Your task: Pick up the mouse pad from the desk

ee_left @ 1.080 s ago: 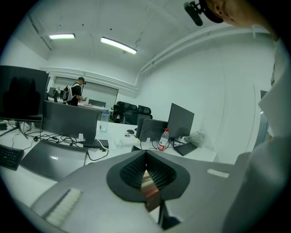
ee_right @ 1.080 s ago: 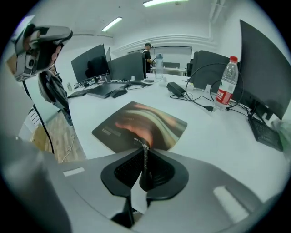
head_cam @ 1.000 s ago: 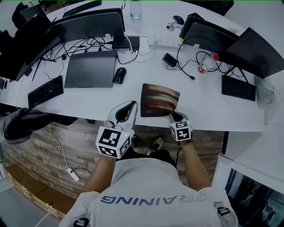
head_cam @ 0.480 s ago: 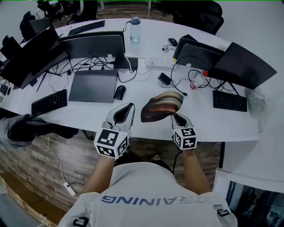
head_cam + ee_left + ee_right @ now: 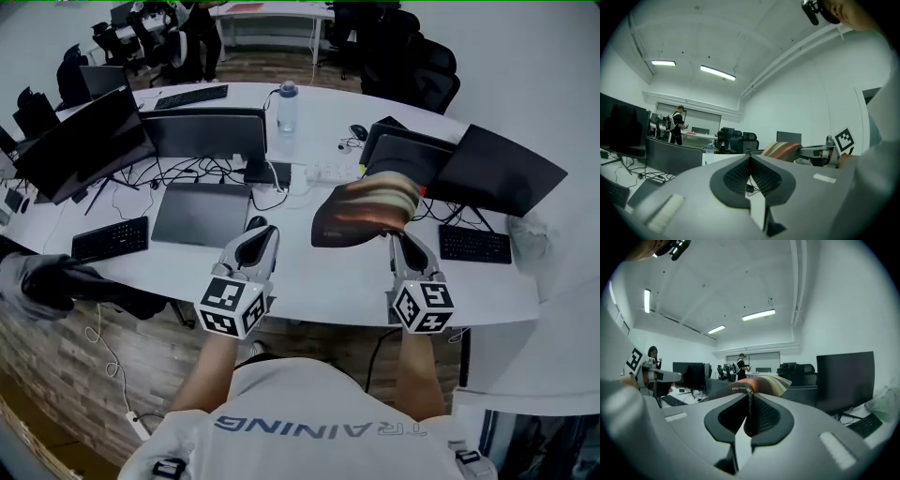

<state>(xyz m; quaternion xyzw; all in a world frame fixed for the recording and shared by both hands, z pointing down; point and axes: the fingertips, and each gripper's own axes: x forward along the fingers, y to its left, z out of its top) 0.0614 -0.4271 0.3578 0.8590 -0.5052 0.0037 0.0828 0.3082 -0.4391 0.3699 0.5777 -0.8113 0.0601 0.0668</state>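
a closed grey laptop (image 5: 202, 214), a black computer mouse (image 5: 255, 223) just beside its right edge and a black keyboard (image 5: 111, 238) lie on the curved white desk (image 5: 319, 281), ahead of the left gripper (image 5: 263, 234). behind them stand dark flat monitors (image 5: 204, 134), tangled cables, a white power strip (image 5: 323, 173) and a clear water bottle (image 5: 288, 106). a second black keyboard (image 5: 474, 244) lies at the right, under two tilted dark screens (image 5: 497, 169).

the right gripper (image 5: 396, 234) is clamped on the near edge of the thin floppy mouse pad with a streaked brown and orange print (image 5: 366, 211). the pad hangs curled in the air above the desk, clear of the surface and in front of the right-hand screens. the left gripper's jaws are pressed together with nothing between them.

a second ago the mouse pad lay flat near the desk's front edge with the right gripper low at its corner; now both grippers are higher and the pad is off the desk.

the desk's front strip beneath the pad is bare white, and the space between the two grippers is open.
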